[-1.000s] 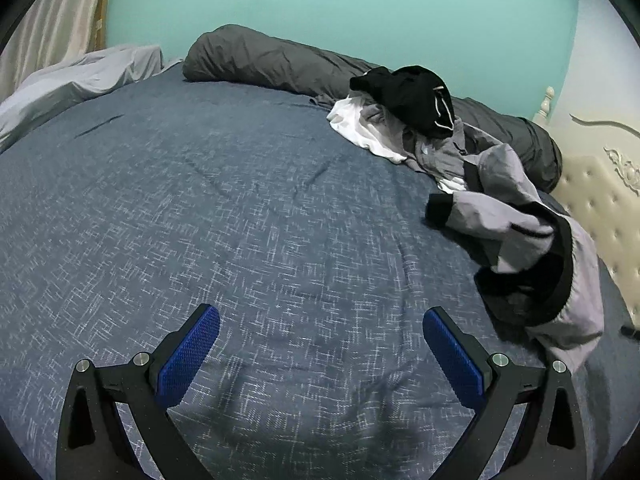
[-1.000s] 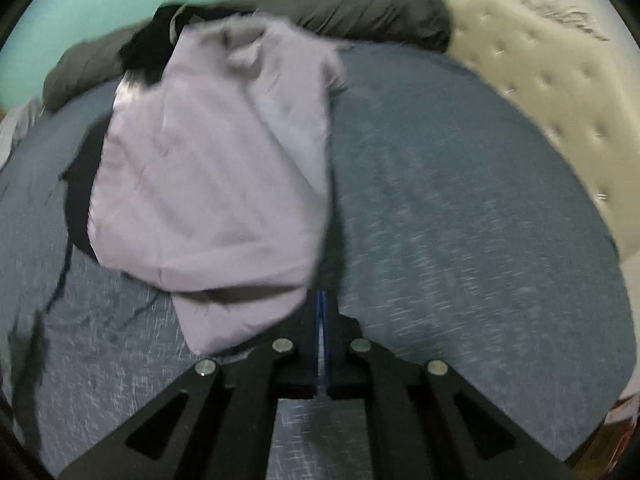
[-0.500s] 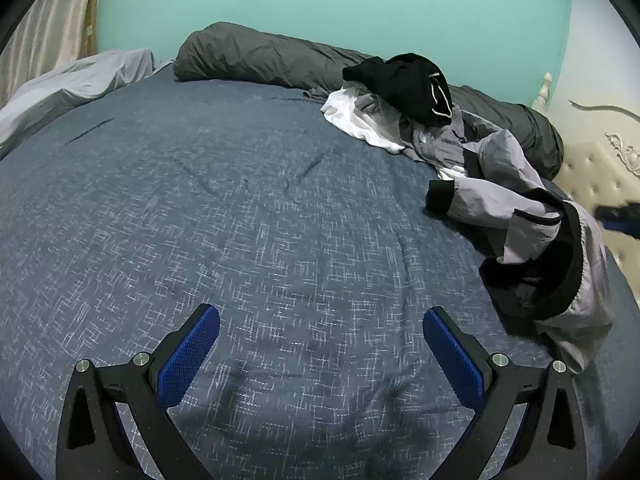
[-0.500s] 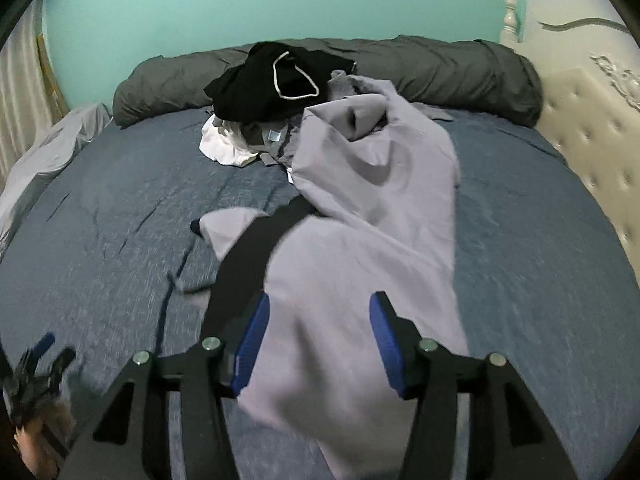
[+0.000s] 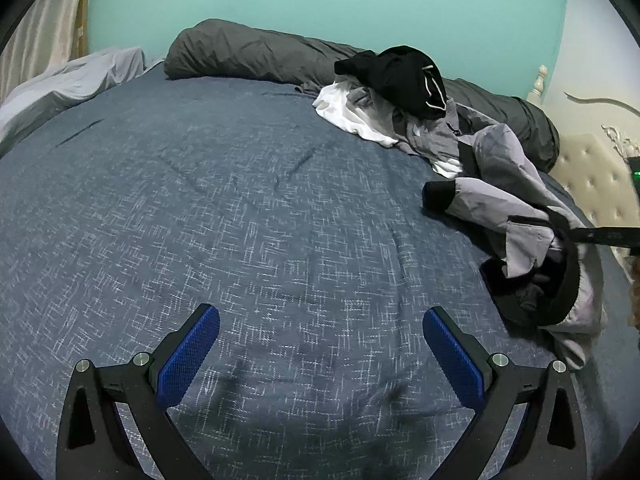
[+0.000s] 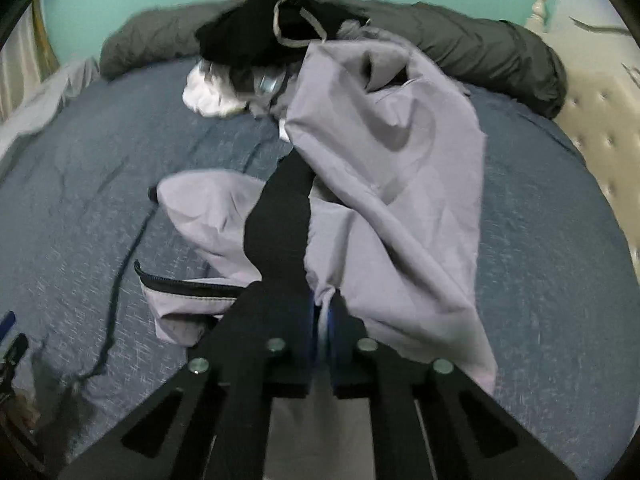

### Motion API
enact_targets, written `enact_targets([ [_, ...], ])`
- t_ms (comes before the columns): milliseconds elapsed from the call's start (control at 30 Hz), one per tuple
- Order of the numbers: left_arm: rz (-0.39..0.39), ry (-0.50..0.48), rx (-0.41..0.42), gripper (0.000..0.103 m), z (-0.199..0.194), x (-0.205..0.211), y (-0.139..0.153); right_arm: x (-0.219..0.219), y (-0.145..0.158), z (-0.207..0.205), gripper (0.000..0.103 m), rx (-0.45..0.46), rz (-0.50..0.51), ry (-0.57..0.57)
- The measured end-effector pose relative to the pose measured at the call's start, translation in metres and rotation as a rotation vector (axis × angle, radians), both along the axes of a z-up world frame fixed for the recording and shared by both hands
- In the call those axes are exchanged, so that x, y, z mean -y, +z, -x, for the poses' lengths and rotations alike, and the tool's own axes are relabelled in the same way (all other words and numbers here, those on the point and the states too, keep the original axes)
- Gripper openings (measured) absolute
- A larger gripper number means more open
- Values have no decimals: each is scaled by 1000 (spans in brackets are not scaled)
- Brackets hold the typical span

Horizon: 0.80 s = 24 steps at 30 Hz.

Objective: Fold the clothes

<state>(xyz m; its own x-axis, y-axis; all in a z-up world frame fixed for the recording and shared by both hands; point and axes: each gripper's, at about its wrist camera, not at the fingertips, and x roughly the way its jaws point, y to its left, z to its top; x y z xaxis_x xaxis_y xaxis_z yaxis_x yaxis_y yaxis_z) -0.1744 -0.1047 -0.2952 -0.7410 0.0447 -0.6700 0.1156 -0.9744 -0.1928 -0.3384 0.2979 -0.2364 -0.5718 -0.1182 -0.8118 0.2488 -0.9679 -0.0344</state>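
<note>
Bed (image 5: 240, 200): bare blue cover under the left gripper (image 5: 320, 354), fingers wide, holding nothing. Jacket (image 6: 392, 184): lilac, rumpled, stretching ahead of the right gripper (image 6: 322, 316), whose fingers, apart half a second ago, now pinch its hem. Judgement: ready to drag flat.

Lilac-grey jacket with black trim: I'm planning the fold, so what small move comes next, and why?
Probably drag the lilac-grey jacket with black trim onto open blue bedspread: the right gripper pinches its edge, it lies crumpled against the clothes pile.
</note>
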Motion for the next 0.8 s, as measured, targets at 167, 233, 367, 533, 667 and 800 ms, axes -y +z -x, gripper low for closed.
enact_targets([
  [167, 2, 10, -6, 103, -5, 1, 3, -61, 25, -43, 4, -71, 76, -90],
  [233, 4, 11, -7, 103, -8, 0, 4, -95, 22, -64, 4, -59, 42, -152],
  [367, 14, 9, -12, 103, -14, -3, 6, -155, -5, -97, 4, 42, -58, -287],
  [533, 23, -6, -14, 103, -16, -7, 6, -189, -28, -131, 5, 152, -69, -360],
  [667, 25, -13, -8, 103, -13, -10, 4, -181, 11, -145, 6, 22, -53, -357],
  [800, 19, -21, -8, 103, -7, -14, 4, -137, 47, -133, 38, -72, -33, -240],
])
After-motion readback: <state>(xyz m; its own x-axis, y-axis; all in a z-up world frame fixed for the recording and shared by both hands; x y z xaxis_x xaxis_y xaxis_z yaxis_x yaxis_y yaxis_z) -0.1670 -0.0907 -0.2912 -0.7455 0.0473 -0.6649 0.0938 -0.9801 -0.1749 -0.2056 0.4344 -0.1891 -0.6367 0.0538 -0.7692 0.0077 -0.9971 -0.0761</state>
